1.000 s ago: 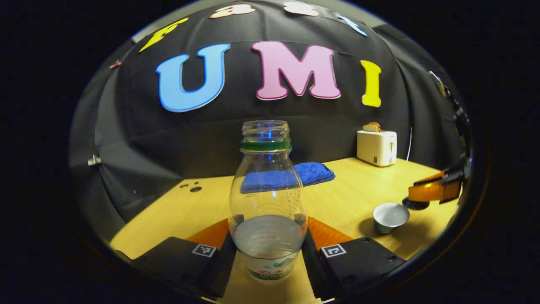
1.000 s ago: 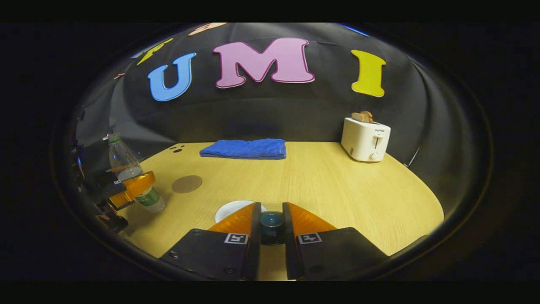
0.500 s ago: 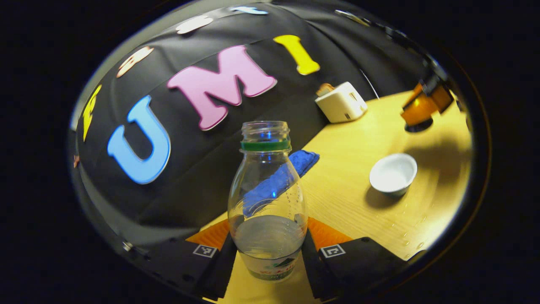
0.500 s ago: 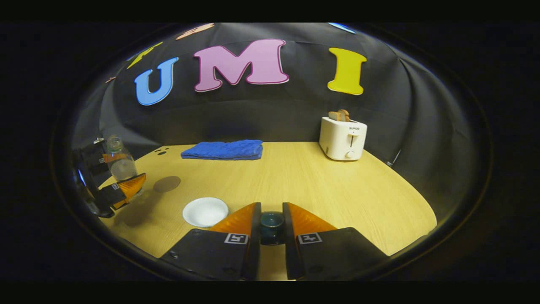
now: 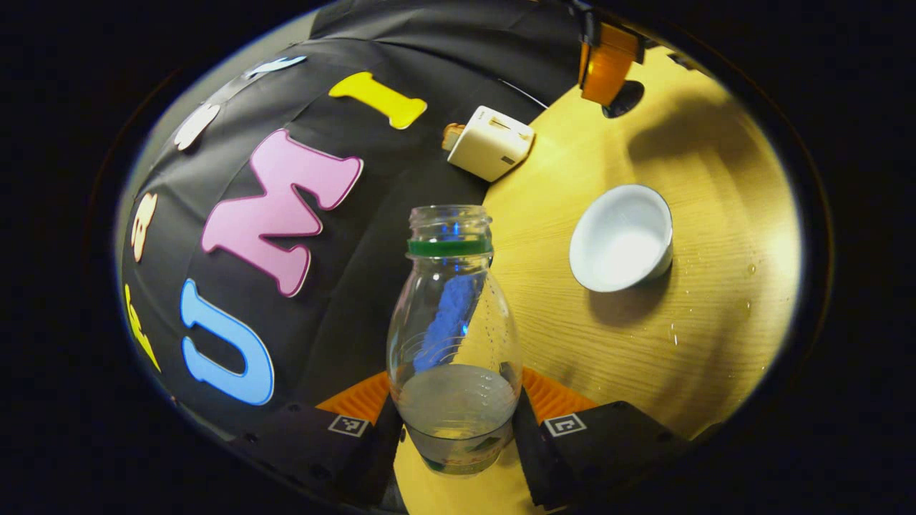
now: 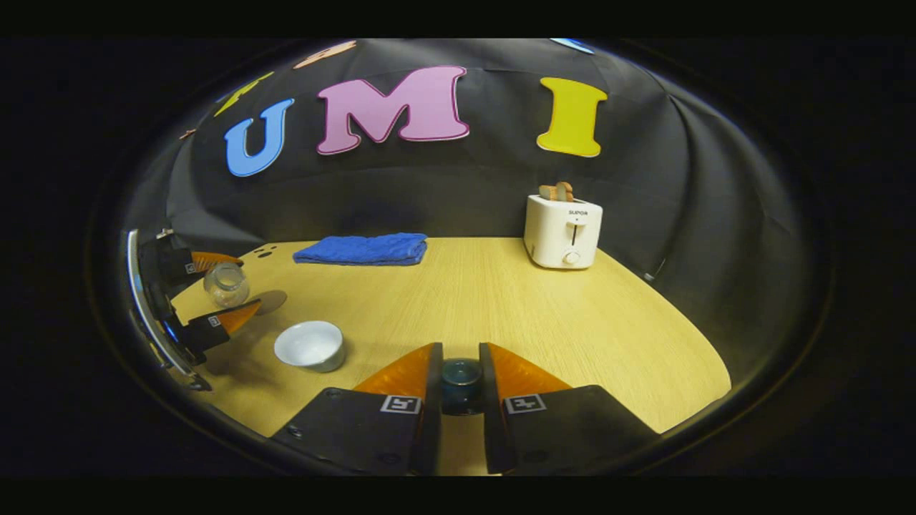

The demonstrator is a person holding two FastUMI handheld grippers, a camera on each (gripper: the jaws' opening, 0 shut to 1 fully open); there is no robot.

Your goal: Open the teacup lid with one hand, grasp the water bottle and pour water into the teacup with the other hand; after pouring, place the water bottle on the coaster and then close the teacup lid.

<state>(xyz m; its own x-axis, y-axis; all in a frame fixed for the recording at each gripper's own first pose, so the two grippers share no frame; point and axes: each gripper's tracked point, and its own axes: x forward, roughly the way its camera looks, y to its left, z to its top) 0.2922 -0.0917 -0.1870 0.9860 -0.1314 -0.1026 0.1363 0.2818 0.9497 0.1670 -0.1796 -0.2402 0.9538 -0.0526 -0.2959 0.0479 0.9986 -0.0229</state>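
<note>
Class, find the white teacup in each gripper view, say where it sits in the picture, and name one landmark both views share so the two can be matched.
Left gripper view: the teacup is right of centre, right of the held bottle, on the table.
Right gripper view: the teacup is at lower left, near the tilted bottle.
Shared landmark: the toaster at the table's far edge.

The teacup (image 6: pixel 310 345) sat near the tabletop's (image 6: pixel 501 300) left edge, coaster (image 6: pixel 266 302) just behind it, towel (image 6: pixel 361 249) and toaster (image 6: pixel 562 230) along the back edge.
</note>
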